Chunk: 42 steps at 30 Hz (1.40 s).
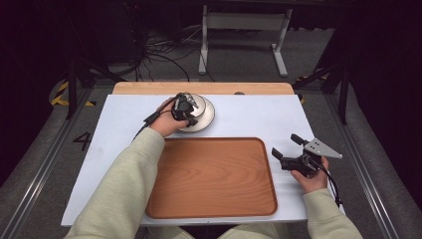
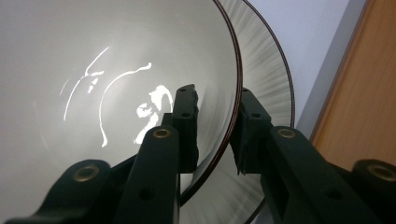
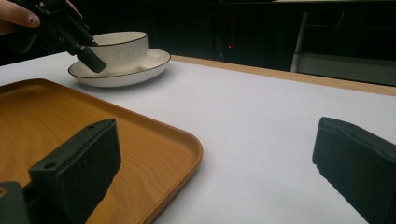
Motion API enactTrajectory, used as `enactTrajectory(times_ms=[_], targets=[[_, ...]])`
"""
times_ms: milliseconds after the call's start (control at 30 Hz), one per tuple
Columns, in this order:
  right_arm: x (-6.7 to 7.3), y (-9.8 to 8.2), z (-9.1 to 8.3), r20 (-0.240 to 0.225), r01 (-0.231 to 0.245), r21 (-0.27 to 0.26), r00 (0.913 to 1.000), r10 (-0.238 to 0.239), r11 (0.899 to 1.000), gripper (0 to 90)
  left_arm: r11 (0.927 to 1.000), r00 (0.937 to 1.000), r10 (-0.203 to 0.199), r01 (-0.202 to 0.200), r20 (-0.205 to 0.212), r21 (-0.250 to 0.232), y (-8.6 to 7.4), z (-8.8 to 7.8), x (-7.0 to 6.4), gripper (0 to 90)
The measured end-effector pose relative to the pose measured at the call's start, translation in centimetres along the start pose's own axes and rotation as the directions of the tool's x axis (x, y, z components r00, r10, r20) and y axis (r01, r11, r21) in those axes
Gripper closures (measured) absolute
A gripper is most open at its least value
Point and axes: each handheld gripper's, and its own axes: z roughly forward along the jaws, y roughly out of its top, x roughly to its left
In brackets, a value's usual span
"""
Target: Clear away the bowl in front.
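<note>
The left gripper [image 2: 215, 128] grips the rim of the white cup [image 3: 122, 49], one jaw inside and one outside, pads on the wall. The cup stands on its saucer [image 3: 140, 70] at the far side of the table [image 1: 249, 119], just behind the wooden tray [image 1: 214, 179]. The right gripper [image 1: 287, 147] stands w/ jaws wide apart, holding nothing, right of the tray.

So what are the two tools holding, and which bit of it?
The left tool is pinching the white bowl by its rim, one jaw inside and one outside. The bowl sits on a saucer. The right tool is open and holds nothing.
</note>
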Motion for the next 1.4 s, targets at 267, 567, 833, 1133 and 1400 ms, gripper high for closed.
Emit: enactTrajectory(times_ms=[267,567,833,1133,1400], targets=[[0.0,0.0,0.0,0.002,-0.002,0.0,1.0,0.002,1.0,1.6,0.999,0.9987,0.044,-0.043,-0.027,0.012,0.4,0.0,-0.4,82.1],[0.0,0.0,0.0,0.001,-0.002,0.001,1.0,0.002,1.0,1.7,0.9981,0.9974,0.059,-0.058,-0.041,0.022,0.5,0.0,-0.6,82.5],[0.0,0.0,0.0,0.001,-0.003,0.001,1.0,0.003,1.0,1.6,0.9987,0.9973,0.047,-0.046,-0.057,0.023,0.7,-0.9,-0.6,82.3],[0.0,0.0,0.0,0.002,-0.003,0.001,1.0,0.003,1.0,1.6,0.9988,0.9973,0.046,-0.045,-0.058,0.016,1.1,-2.2,-0.8,81.7],[0.0,0.0,0.0,0.003,-0.003,0.001,1.0,0.003,1.0,1.5,0.9988,0.9969,0.048,-0.048,-0.062,-0.006,1.4,-4.1,-1.1,81.7]])
